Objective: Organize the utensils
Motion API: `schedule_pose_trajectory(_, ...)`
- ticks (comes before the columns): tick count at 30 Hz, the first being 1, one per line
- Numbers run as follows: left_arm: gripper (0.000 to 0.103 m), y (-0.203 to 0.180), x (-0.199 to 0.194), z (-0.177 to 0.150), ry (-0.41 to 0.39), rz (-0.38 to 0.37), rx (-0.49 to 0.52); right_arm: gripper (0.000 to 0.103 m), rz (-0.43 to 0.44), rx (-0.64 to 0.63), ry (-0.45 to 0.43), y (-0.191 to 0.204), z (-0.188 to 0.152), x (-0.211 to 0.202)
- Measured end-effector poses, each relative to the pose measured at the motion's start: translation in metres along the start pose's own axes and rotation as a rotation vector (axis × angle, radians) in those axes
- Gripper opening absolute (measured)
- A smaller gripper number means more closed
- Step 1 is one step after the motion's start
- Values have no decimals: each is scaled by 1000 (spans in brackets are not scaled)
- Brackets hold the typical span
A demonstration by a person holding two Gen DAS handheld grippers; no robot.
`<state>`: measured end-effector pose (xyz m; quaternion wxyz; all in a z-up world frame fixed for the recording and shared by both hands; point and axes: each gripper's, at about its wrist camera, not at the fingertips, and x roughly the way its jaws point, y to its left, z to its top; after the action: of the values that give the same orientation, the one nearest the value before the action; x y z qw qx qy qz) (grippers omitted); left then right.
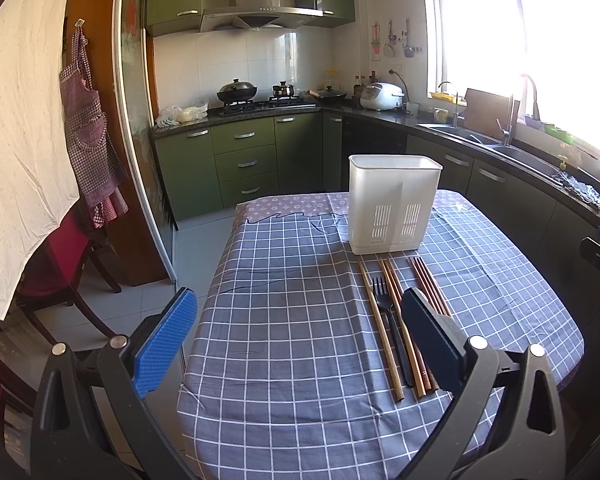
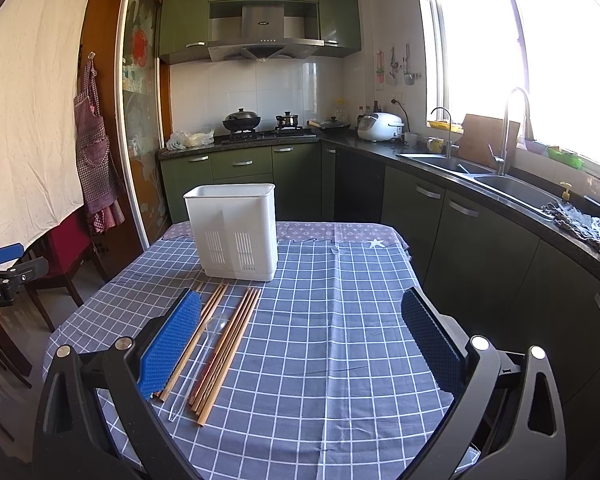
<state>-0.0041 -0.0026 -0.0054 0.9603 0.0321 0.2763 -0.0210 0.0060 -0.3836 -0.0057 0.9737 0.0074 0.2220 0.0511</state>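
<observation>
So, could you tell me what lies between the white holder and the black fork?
Only bare checked tablecloth: in the left wrist view the black fork ends short of the white holder.

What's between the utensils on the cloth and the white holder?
Nothing visible. The wooden chopsticks and black plastic fork lie on checked cloth directly in front of the open-topped white plastic utensil holder; both hand-held grippers are open, clear of the path.
</observation>
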Motion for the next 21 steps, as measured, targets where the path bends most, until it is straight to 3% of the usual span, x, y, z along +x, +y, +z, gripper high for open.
schedule_pose_trajectory(21,97,1,2,1,7,-4,4,99,1,1,0,2,4,-5)
